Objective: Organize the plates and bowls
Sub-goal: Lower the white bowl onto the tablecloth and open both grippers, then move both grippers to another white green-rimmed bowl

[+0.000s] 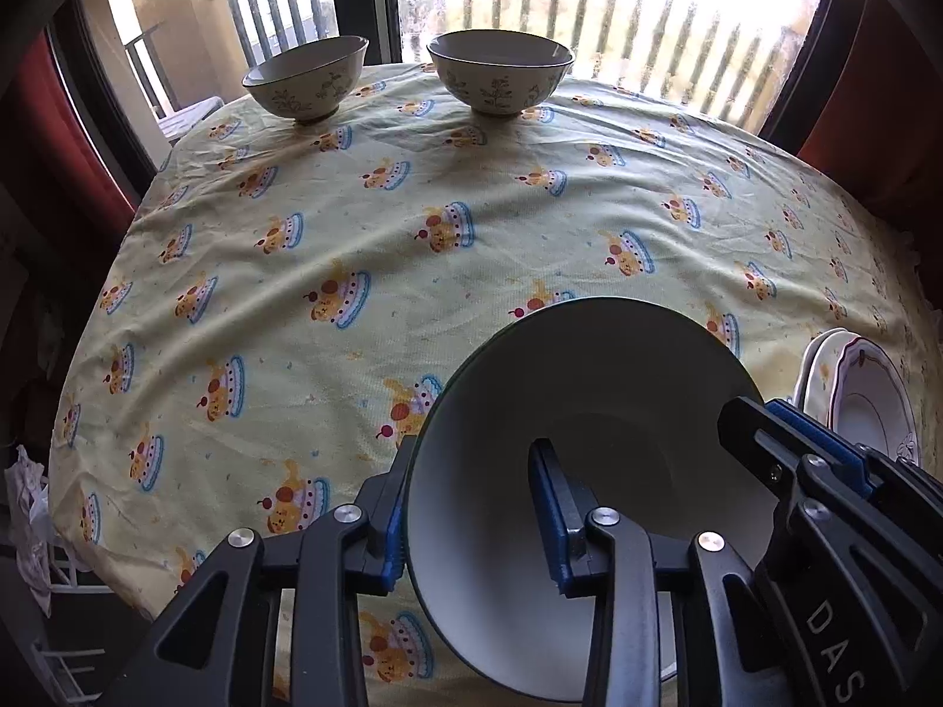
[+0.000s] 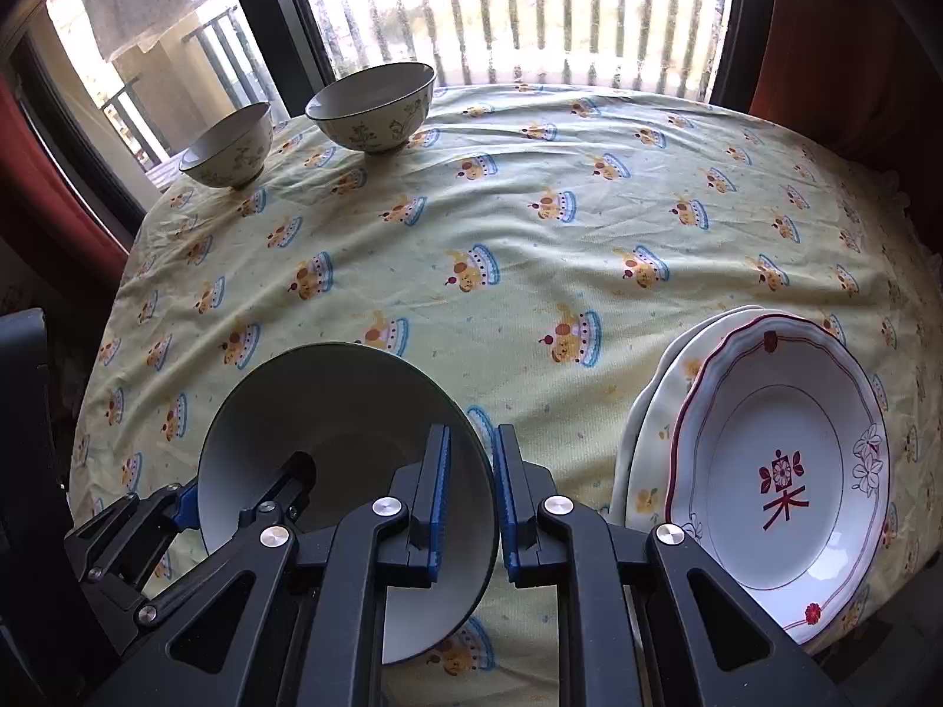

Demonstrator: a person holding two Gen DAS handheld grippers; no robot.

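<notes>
A plain bowl (image 1: 589, 383) (image 2: 330, 400), dark green outside and white inside, sits low at the table's near edge between both grippers. My left gripper (image 1: 474, 453) (image 2: 241, 486) is open and straddles the bowl's left rim. Its outer pad lies against the outside, while the inner finger stands apart inside the bowl. My right gripper (image 2: 473, 433) is shut on the bowl's right rim, one pad inside and one outside; its fingers (image 1: 760, 442) show at the bowl's right. Two flower-patterned bowls (image 1: 306, 79) (image 1: 501, 70) (image 2: 227, 144) (image 2: 374, 106) stand upright at the far left edge.
To the right of the bowl lies a stack of plates, a white red-trimmed plate (image 2: 778, 459) (image 1: 872, 400) on a yellowish one (image 2: 648, 430). A yellow cartoon-print tablecloth (image 1: 412, 206) covers the table. Behind it are a window, a balcony railing and red curtains.
</notes>
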